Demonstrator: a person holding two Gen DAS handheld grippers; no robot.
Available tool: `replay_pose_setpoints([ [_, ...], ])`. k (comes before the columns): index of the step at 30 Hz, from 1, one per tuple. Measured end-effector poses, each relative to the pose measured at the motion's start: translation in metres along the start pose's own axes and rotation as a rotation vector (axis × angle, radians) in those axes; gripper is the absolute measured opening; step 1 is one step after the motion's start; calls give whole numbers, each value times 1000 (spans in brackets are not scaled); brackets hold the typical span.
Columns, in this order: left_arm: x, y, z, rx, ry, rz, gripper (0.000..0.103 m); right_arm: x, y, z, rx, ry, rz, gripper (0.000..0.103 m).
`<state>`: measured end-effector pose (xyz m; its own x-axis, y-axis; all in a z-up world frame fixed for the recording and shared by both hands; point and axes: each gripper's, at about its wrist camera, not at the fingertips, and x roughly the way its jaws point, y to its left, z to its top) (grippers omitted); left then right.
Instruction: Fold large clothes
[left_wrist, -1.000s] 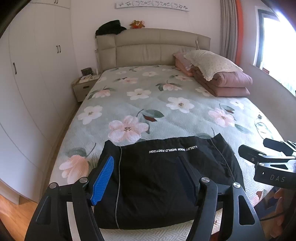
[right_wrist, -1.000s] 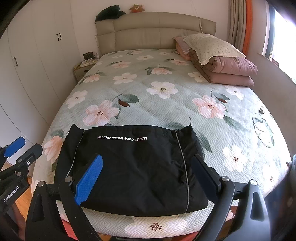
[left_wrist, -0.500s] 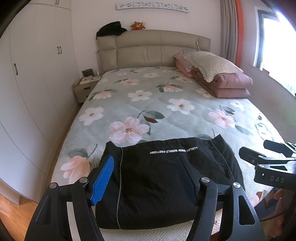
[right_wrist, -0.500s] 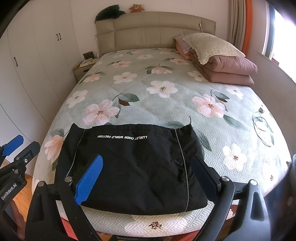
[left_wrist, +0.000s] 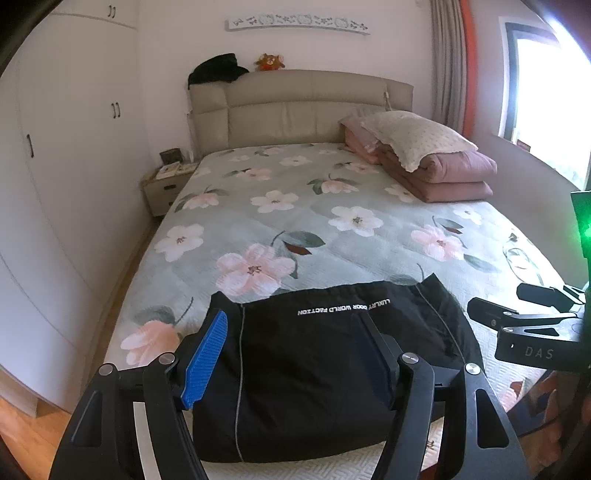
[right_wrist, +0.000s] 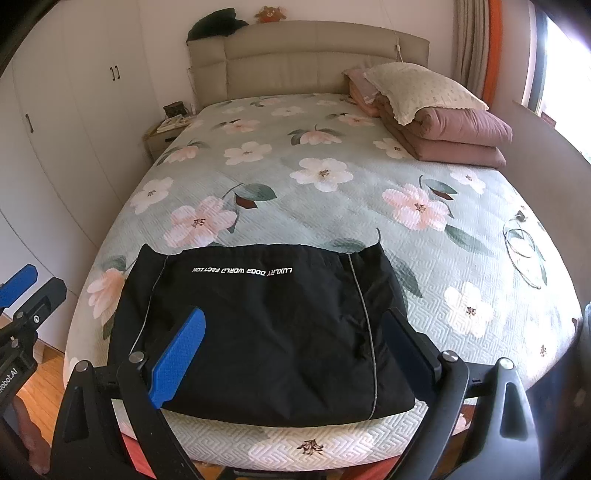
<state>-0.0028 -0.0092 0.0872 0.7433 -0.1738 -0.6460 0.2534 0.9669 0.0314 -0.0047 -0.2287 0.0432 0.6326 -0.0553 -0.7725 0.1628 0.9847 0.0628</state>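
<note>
Your left gripper (left_wrist: 291, 332) and right gripper (right_wrist: 295, 328) both have their fingers spread wide, holding nothing, poised above the folded black garment (right_wrist: 258, 328). It lies flat at the foot of the floral bed (right_wrist: 332, 206), white lettering toward the headboard (right_wrist: 314, 55).
</note>
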Motion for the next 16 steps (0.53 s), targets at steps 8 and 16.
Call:
replay_pose_setpoints([
  [8,0,-3,-3,-3,1,4,71,0,1,-2,-2,8,4,97],
  [16,6,1,-8,-35,-6,28,71,3,0,-6,-20,25,15,97],
])
